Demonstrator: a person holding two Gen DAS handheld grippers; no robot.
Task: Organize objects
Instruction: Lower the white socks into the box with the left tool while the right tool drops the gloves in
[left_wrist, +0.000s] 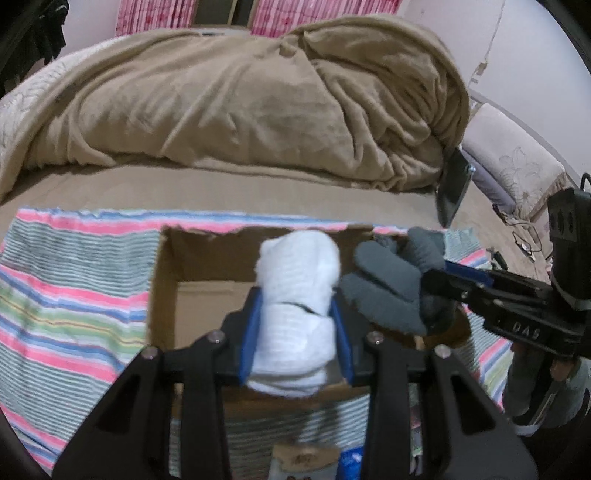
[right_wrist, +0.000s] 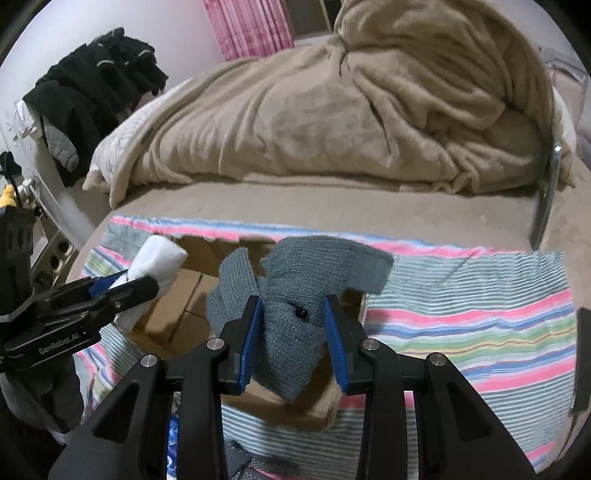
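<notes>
My left gripper (left_wrist: 297, 306) is shut on a rolled white sock (left_wrist: 295, 288) and holds it above an open cardboard box (left_wrist: 207, 273). My right gripper (right_wrist: 293, 306) is shut on a grey knitted sock (right_wrist: 295, 291) and holds it over the right part of the same box (right_wrist: 192, 291). In the left wrist view the grey sock (left_wrist: 391, 288) hangs from the right gripper (left_wrist: 443, 280) just right of the white sock. In the right wrist view the white sock (right_wrist: 155, 258) sits in the left gripper (right_wrist: 122, 288) at the left.
The box stands on a striped towel (left_wrist: 74, 288) spread over a bed. A heaped beige blanket (left_wrist: 236, 99) fills the far side. A phone (left_wrist: 452, 184) leans against it at the right. Dark clothes (right_wrist: 92, 92) hang at the far left.
</notes>
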